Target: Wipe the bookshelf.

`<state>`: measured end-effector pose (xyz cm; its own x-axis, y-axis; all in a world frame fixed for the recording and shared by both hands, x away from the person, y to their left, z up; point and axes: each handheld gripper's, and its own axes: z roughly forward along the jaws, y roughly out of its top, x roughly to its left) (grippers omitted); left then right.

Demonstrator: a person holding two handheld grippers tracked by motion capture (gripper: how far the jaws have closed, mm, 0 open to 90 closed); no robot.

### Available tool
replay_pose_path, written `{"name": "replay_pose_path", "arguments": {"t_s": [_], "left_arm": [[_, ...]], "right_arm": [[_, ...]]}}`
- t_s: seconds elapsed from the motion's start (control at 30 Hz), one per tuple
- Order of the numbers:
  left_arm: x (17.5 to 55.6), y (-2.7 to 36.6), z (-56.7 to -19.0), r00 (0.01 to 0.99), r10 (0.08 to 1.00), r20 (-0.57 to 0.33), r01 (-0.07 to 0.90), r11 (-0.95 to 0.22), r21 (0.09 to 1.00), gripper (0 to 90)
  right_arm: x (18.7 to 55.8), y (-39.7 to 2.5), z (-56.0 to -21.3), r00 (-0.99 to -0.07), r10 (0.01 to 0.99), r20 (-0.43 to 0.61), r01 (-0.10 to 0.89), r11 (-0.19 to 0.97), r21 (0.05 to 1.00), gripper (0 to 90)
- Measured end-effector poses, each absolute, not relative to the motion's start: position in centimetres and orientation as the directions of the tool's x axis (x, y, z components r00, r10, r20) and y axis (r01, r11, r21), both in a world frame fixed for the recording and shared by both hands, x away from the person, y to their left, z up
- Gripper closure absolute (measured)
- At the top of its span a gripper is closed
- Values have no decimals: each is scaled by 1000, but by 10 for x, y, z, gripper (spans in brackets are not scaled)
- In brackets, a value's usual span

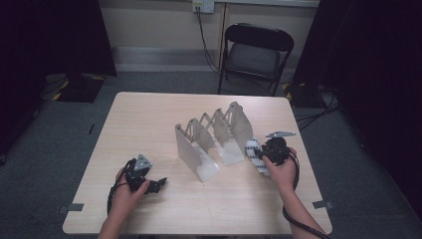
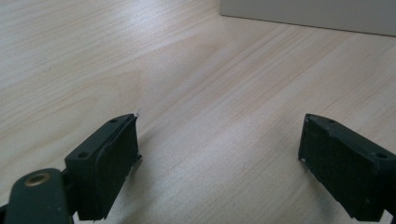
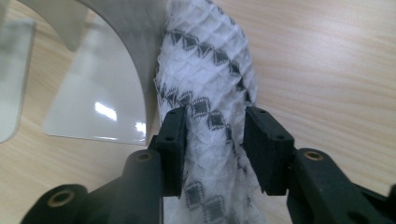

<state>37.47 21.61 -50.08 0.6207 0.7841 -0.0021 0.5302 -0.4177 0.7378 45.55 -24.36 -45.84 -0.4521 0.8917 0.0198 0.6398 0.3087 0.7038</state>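
My left gripper (image 1: 158, 184) rests low on the table (image 1: 149, 119) near my edge, jaws spread wide with only bare wood between them; in the left gripper view (image 2: 219, 149) a pale edge of the rack (image 2: 308, 11) shows farther ahead. My right gripper (image 3: 215, 140) has its jaws closed in on a white cloth (image 3: 210, 70) patterned with dark diamonds, bunched between the pads. In the high view, that gripper (image 1: 263, 155) holds the cloth (image 1: 254, 152) at the table's right side, just beside the right end of the metal rack (image 1: 214, 134). Beyond the table stands a black chair (image 1: 256, 50).
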Motion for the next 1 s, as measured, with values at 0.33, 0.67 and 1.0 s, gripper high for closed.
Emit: {"name": "replay_pose_path", "arguments": {"t_s": [0.33,0.67,1.0], "left_arm": [[375,216,-501,621,784,0,529,-420,738,119],[375,216,-501,621,784,0,529,-420,738,119],[375,216,-501,621,784,0,529,-420,737,119]], "right_arm": [[459,-244,-435,-434,900,43,640,275,718,802],[472,-234,-345,-465,886,1,514,269,814,801],[479,-217,-364,-514,858,20,534,302,789,801]]}}
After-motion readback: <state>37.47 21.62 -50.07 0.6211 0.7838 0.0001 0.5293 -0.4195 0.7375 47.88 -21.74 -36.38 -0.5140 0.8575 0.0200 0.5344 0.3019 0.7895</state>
